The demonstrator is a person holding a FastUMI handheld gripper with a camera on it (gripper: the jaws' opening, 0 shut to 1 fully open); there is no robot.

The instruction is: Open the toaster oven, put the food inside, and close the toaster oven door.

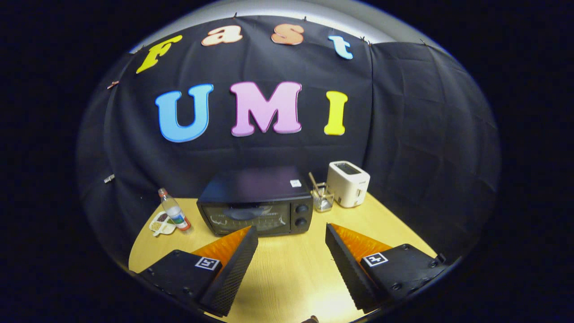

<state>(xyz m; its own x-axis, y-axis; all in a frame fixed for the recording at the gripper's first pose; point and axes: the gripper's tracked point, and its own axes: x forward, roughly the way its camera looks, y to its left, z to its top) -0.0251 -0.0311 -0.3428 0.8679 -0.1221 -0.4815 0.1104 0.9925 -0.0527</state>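
Observation:
A black toaster oven (256, 202) stands on the wooden table (287, 273) just beyond my fingers, its glass door shut and two knobs on its right side. My gripper (291, 235) is open, with nothing between the fingers, and hangs above the table a short way in front of the oven door. A small white plate with bits of food (161, 223) lies to the left of the oven, next to a plastic bottle (174, 215).
A white slot toaster (348, 183) stands to the right of the oven at the back. A clear glass with sticks in it (322, 197) sits between them. The black cloth wall closes the booth behind the table.

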